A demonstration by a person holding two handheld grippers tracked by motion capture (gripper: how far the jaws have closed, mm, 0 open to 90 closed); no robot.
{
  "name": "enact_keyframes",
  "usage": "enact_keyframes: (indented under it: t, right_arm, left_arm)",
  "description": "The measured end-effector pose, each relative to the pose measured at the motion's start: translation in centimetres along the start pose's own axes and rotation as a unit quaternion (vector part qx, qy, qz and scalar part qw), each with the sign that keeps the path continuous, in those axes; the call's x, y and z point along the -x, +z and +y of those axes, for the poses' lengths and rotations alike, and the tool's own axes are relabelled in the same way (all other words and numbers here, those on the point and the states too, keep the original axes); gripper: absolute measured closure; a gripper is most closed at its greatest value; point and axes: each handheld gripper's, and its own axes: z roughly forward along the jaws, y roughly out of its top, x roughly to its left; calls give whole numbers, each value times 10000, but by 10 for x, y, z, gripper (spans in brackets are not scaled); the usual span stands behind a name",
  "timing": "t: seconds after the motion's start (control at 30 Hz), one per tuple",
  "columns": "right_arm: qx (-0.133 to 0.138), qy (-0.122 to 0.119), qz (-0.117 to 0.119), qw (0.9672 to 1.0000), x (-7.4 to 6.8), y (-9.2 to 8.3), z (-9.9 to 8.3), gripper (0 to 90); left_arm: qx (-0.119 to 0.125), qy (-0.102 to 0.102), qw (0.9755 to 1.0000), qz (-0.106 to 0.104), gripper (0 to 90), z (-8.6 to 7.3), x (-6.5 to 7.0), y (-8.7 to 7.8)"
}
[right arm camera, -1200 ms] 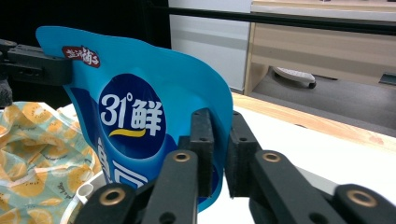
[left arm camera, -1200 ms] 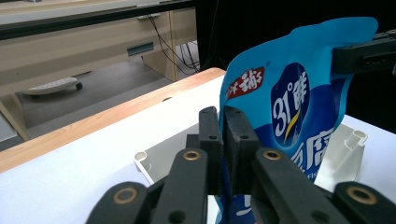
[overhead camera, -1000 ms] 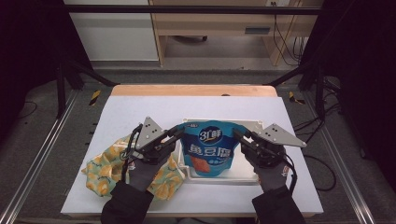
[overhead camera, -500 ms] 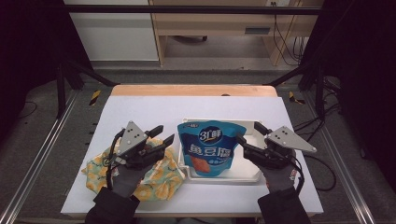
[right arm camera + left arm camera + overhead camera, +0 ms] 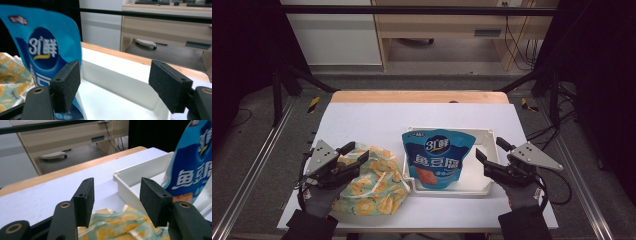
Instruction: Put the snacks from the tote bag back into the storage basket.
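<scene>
On the white surface (image 5: 362, 120), both tools, left (image 5: 354, 154) and right (image 5: 493, 156), have just opened wide and let go, so the blue bag (image 5: 437, 157) now sits in the tray (image 5: 484, 137).

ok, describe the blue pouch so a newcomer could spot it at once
On the white table, find the white tray right of centre. The blue pouch lies in the tray's left half, its left edge over the rim. It is glossy blue with white lettering, unlike the yellow lemon-print bag on its left.
</scene>
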Motion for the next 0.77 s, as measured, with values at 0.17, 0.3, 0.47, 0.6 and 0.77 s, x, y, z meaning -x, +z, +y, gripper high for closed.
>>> enact_keyframes:
  t: [0.17,0.3,0.47,0.6,0.77]
  right_arm:
    - [-64,21,-43,10000,7,-2,-10,239]
    - [-98,45,-82,9999,11,-3,-16,235]
    - [-161,55,-140,9998,17,-4,-26,229]
    - [-224,73,-187,9995,21,-4,-31,226]
    - [-311,51,-218,9993,25,-2,-37,226]
  left_arm:
    - [35,-142,9998,106,448,-11,-10,-8]
    - [64,-113,9998,155,443,-18,-14,-13]
    - [-26,-165,9997,176,429,-29,-20,-15]
    - [-72,-219,9995,202,427,-38,-27,-18]
    - [-146,-229,9993,270,427,-50,-34,-25]
